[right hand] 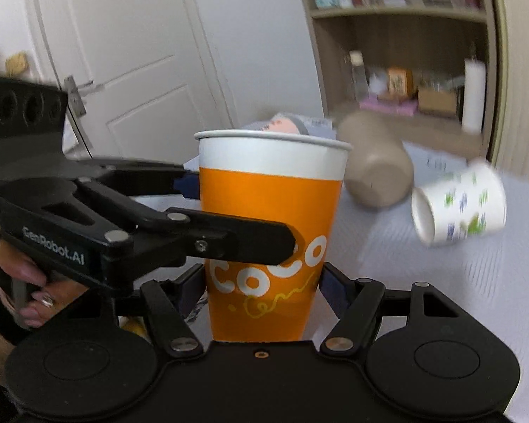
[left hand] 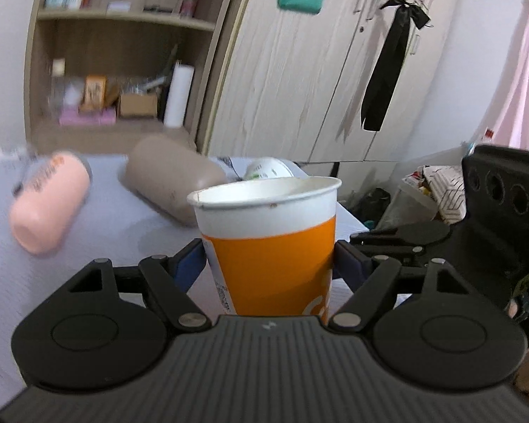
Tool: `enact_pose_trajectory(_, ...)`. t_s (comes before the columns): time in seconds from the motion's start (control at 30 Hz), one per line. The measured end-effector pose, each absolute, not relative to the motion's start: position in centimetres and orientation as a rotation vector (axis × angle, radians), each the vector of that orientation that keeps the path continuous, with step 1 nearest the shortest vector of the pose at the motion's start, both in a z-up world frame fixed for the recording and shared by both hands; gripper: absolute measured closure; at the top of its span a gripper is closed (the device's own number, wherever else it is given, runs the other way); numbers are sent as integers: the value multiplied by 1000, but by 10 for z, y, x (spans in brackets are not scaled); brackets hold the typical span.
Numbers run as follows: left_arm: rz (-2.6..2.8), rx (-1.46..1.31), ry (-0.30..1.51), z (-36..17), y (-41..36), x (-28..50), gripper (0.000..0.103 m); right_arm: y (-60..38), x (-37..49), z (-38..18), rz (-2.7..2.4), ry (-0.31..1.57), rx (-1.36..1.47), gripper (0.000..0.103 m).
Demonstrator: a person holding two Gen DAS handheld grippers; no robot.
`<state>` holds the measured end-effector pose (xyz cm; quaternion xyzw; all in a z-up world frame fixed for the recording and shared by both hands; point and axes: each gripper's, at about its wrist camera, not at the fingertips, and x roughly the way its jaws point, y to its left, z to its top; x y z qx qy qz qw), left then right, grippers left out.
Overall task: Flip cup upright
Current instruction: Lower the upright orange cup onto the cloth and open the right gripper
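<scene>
1. Bedsheet (left hand: 98,246), pale lavender and finely ribbed, fills the left and centre of the left wrist view and the right side of the right wrist view; every loose item lies on it.
2. Wooden shelf unit (left hand: 123,53) stands in the upper left of the left wrist view, its contents blurred.
3. Orange cup (left hand: 271,246) with a white rim band sits upright, mouth up, at the centre of both views; whether its base touches the sheet is hidden by the gripper bodies.
4. Left gripper (left hand: 269,259) has its 2 blue-padded fingers pressed against opposite sides of the orange cup, pinching its lower body.
5. Right gripper (right hand: 262,282) likewise clamps the cup's lower body between its 2 pads; the left gripper crosses this view from the left edge, 1 black finger lying over the cup's lettering.
6. Tan cup (left hand: 174,179) lies on its side in the middle of the left wrist view, behind the orange cup.
7. Pink cup (left hand: 47,202) lies on its side at centre left, well apart from the tan one.
8. White printed cup (right hand: 458,208) lies tilted on its side at centre right of the right wrist view, mouth facing left, near the tan cup.
</scene>
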<state>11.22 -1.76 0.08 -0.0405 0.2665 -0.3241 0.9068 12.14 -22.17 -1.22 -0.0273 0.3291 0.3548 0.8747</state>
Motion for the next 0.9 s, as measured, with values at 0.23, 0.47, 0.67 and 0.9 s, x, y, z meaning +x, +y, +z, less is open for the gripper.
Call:
enact_pose_trajectory(0.23, -630, 41, 445, 5, -21, 114, 25, -202, 126, -17, 662, 538, -223, 28)
enact_pose_trajectory(0.47, -609, 92, 376, 4, -25, 132, 25, -194, 146, -22, 610, 454, -271, 28)
enact_pose_trajectory(0.67, -620, 58, 381, -3, -23, 148, 24, -192, 158, -30, 586, 430, -287, 27)
enact_pose_trajectory(0.9, -643, 35, 419, -7, -29, 152, 22, -192, 156, -36, 568, 424, -319, 26)
